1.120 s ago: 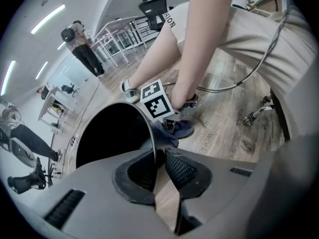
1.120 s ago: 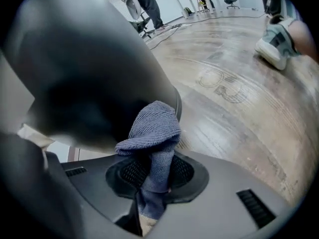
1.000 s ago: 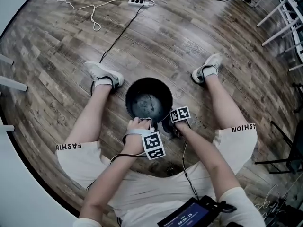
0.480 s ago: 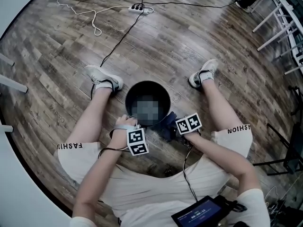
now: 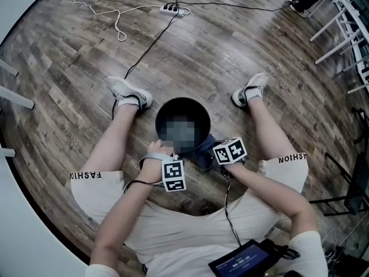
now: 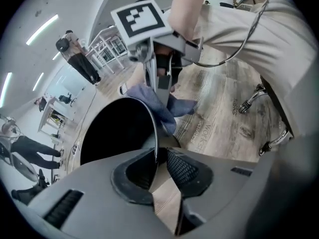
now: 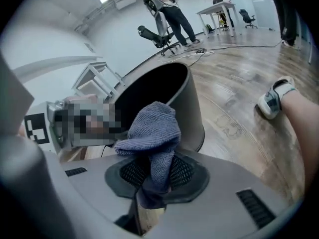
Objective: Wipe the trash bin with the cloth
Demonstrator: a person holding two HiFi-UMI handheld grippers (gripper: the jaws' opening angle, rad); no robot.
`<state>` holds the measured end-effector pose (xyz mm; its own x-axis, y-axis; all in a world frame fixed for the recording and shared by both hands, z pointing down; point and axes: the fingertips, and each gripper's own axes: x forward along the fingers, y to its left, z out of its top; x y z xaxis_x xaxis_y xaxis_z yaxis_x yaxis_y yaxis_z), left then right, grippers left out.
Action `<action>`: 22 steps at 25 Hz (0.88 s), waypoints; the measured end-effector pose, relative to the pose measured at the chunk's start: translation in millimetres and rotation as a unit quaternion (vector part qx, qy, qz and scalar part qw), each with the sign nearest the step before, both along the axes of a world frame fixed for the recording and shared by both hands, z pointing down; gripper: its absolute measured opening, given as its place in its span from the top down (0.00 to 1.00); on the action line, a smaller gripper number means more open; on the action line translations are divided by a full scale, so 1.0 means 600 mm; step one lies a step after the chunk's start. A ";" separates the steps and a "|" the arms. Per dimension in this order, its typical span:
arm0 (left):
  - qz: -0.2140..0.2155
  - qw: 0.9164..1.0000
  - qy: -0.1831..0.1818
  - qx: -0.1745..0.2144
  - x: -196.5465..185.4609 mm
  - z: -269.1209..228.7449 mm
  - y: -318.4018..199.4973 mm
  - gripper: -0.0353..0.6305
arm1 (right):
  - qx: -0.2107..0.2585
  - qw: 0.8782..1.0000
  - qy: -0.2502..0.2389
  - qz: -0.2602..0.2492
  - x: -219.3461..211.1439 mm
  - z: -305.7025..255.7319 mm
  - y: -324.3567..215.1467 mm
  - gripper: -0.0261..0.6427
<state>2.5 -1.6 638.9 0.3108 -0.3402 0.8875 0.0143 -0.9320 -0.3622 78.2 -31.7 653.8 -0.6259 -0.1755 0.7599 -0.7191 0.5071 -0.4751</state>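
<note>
A black round trash bin (image 5: 183,99) stands on the floor between the person's legs. My left gripper (image 5: 171,154) is at its near rim. In the left gripper view the thin rim (image 6: 151,121) runs between the jaws of that gripper (image 6: 160,158). The jaws are closing, with a small gap still showing beside the right pad. My right gripper (image 5: 211,153) is shut on a blue-grey cloth (image 5: 202,146) against the bin's outer right side. In the right gripper view the cloth (image 7: 152,128) bunches above its jaws (image 7: 152,176), next to the bin wall (image 7: 187,101).
The person's legs and white shoes (image 5: 128,91) flank the bin. A power strip (image 5: 173,7) with cables lies far back on the wood floor. White furniture legs (image 5: 340,22) stand at the right, a chair base (image 6: 269,128) sits close by, and a tablet (image 5: 242,261) is near my body.
The right gripper has drawn back from the bin's near rim to its right side with the cloth. The left gripper shifted left along the rim, then slightly back.
</note>
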 end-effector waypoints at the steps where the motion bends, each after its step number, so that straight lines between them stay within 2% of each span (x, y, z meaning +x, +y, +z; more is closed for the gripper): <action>1: 0.002 1.000 0.002 0.001 0.005 -0.001 0.001 0.82 | -0.003 1.000 0.002 0.006 0.002 0.015 -0.003 0.83; 7: -0.011 1.000 0.009 -0.013 0.027 0.000 0.006 0.85 | -0.042 0.998 0.008 0.045 0.017 0.131 -0.025 0.83; 12: -0.037 0.999 0.009 -0.018 0.038 -0.001 0.001 0.85 | -0.064 0.996 0.031 0.049 0.031 0.234 -0.041 0.83; 15: -0.059 0.998 0.013 -0.015 0.046 -0.002 -0.005 0.85 | -0.083 0.991 0.034 0.095 0.043 0.284 -0.054 0.83; 18: -0.076 0.997 0.013 -0.013 0.048 -0.003 -0.010 0.85 | -0.087 0.984 0.024 0.153 0.048 0.306 -0.065 0.83; 22: -0.073 0.997 0.023 -0.019 0.051 -0.003 -0.007 0.85 | -0.089 0.983 0.026 0.158 0.053 0.305 -0.059 0.83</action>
<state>33.1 -5.6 637.3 0.3011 -0.3503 0.8869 -0.1376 -0.9363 -0.3230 110.1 -67.1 836.9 -0.5205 -0.2157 0.8262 -0.8533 0.1673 -0.4939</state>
